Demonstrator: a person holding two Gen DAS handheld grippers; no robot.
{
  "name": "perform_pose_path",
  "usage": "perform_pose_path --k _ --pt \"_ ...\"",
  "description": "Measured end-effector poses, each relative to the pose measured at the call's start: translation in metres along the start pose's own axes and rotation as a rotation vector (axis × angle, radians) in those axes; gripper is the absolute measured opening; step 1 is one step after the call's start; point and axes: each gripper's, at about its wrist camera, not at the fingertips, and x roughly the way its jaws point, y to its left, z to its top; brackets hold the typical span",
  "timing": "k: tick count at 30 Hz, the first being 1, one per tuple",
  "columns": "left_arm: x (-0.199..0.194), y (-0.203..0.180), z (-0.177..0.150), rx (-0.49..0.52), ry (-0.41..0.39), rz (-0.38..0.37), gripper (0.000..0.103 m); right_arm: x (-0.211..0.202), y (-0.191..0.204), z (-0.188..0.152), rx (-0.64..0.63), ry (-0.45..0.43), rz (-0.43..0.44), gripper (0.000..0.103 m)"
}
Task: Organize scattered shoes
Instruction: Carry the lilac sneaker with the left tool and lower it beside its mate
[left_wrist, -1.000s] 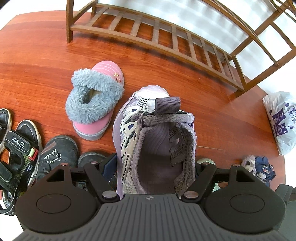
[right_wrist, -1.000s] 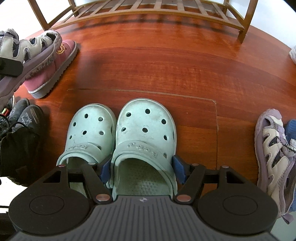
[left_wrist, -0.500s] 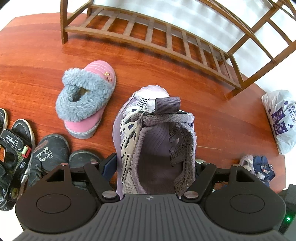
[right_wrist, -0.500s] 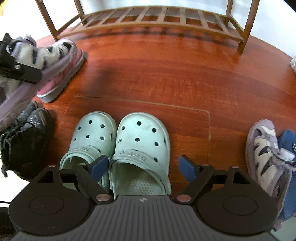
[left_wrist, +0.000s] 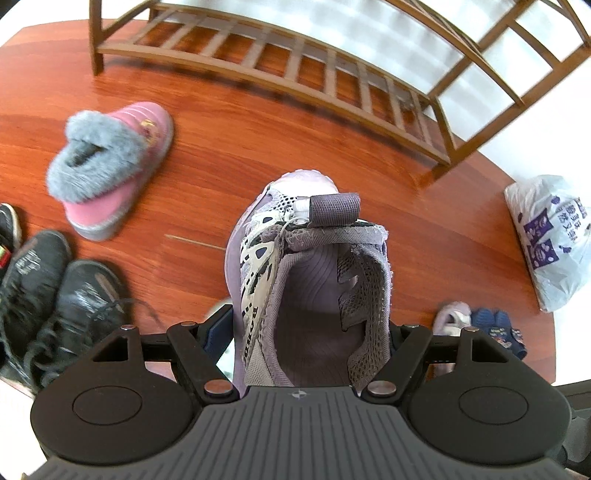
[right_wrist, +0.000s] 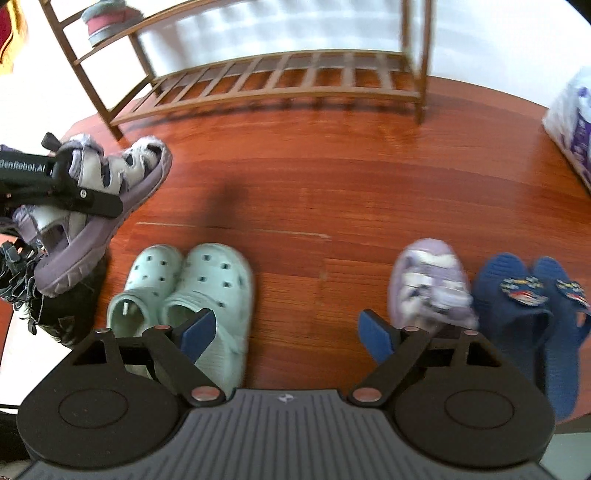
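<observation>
The purple sandal (left_wrist: 310, 280) hangs above the wooden floor (left_wrist: 229, 155), clamped at its heel by the left gripper (left_wrist: 310, 332), while the right gripper (right_wrist: 286, 332), spread wide and empty, hovers with mint clogs (right_wrist: 207, 291) at its nine o'clock.

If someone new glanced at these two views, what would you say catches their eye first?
Probably the purple sandal, clamped in the left gripper and lifted off the red wooden floor, filling the middle of the left wrist view. Next, the mint-green clogs side by side before the open right gripper, and the fluffy pink slipper lying alone near the wooden shoe rack.
</observation>
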Motion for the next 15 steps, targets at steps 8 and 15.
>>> perform_pose_path --k 8,15 --pt "0.015 -0.047 -0.022 0.021 0.009 -0.010 0.076 -0.028 -0.057 -0.013 0.034 -0.017 -0.027 0.090" --pt "0.033 -0.082 -0.041 0.049 0.018 0.001 0.076 -0.041 -0.091 -0.025 0.062 -0.030 -0.041 0.090"
